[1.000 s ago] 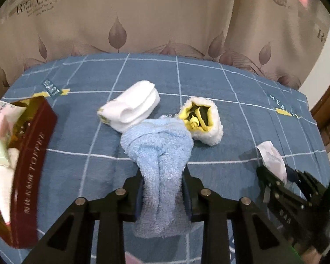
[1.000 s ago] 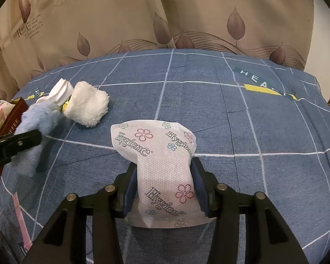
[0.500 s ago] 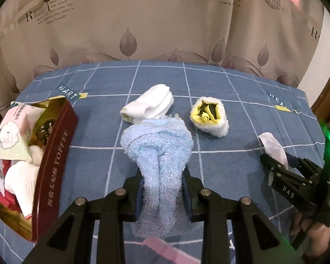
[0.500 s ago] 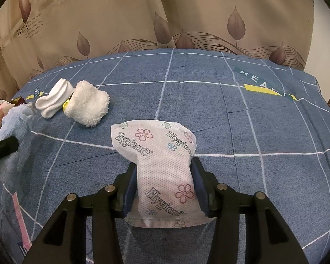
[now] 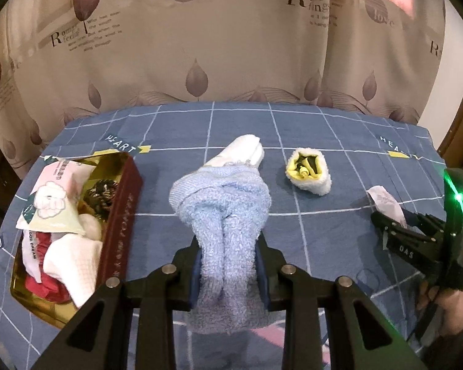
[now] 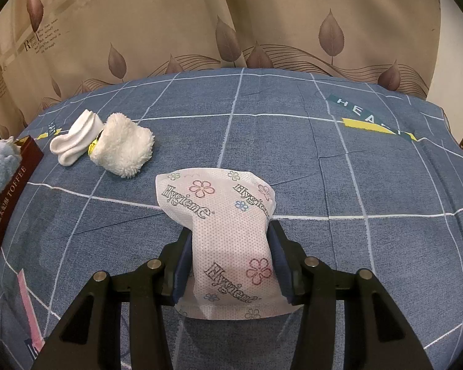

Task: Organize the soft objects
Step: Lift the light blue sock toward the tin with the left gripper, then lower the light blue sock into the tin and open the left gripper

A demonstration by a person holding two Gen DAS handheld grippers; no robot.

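Note:
My left gripper (image 5: 228,265) is shut on a light blue towel (image 5: 222,203) and holds it above the blue checked cloth, just right of a dark red TOFFEE tin (image 5: 117,225) that holds several soft items. My right gripper (image 6: 230,265) is shut on a white Hygiene packet (image 6: 228,225) with flower prints; it also shows at the right of the left wrist view (image 5: 385,200). A rolled white sock (image 5: 244,154) and a fluffy white roll with a yellow core (image 5: 308,169) lie behind the towel. Both show in the right wrist view too, the sock (image 6: 74,141) and the fluffy roll (image 6: 123,151).
A beige leaf-print curtain (image 5: 231,46) hangs behind the table. A pink strip (image 6: 31,311) lies on the cloth near the front left. The tin's side (image 6: 9,200) shows at the left edge of the right wrist view, with the blue towel (image 6: 0,166) above it.
My left gripper has lifted and drawn back to the left with the blue towel, so the tin is fuller in view. My right gripper has held still with the packet.

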